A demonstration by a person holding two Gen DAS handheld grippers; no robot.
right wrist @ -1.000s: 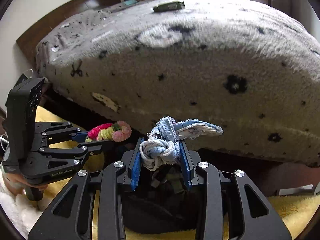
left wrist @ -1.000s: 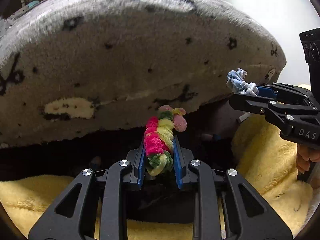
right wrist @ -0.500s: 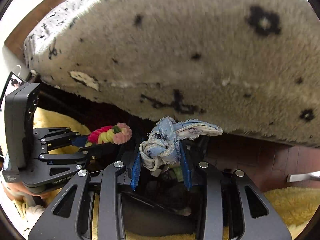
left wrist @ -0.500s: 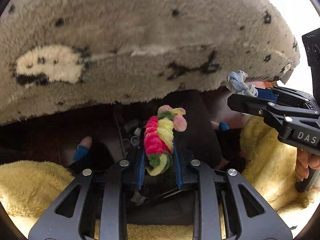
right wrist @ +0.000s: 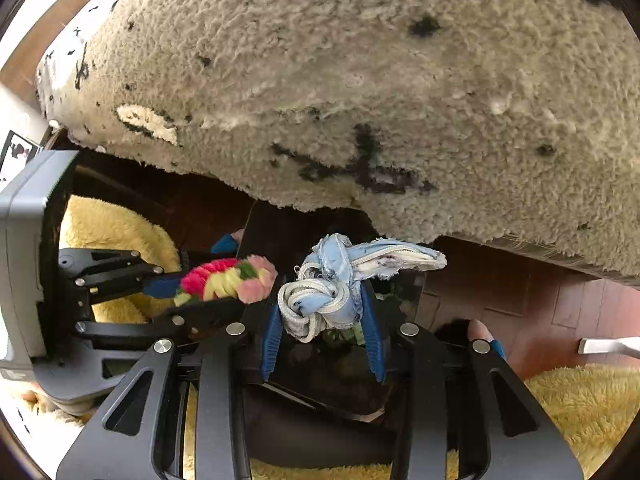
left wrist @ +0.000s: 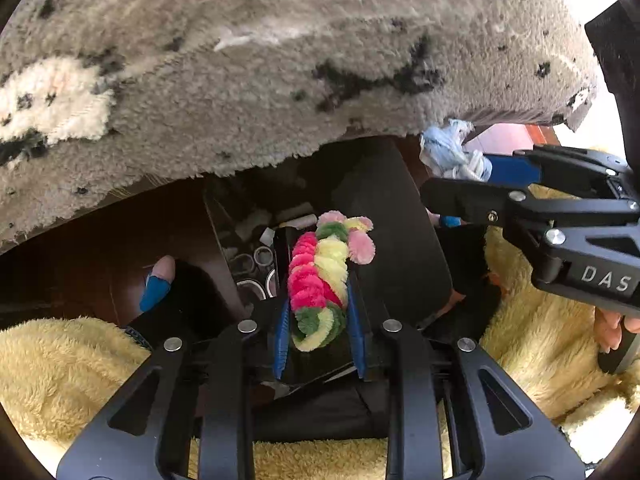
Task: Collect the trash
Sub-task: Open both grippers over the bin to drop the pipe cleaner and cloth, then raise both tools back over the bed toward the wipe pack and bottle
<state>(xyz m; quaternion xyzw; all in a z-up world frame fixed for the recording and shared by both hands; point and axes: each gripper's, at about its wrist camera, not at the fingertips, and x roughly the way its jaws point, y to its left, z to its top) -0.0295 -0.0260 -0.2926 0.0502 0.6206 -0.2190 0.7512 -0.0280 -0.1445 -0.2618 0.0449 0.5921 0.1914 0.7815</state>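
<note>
In the left wrist view, the left hand-held gripper (left wrist: 320,304) is pointing steeply down, clamping the twisted chenille braid (left wrist: 324,280) over a dark bin (left wrist: 392,240), now nearer beneath the blanket edge (left wrist: 280,152); in the right wrist view, the right hand-held gripper (right wrist: 324,320) is opening around the knotted blue rag (right wrist: 332,288), pads still touching, above the bin's opening

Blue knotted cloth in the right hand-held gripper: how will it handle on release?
Probably floppy: the blue knotted cloth trails a frayed strip sideways. Likely light for its bulk. The right hand-held gripper is opening, cloth still between its pads, so it may snag rather than drop cleanly.
</note>
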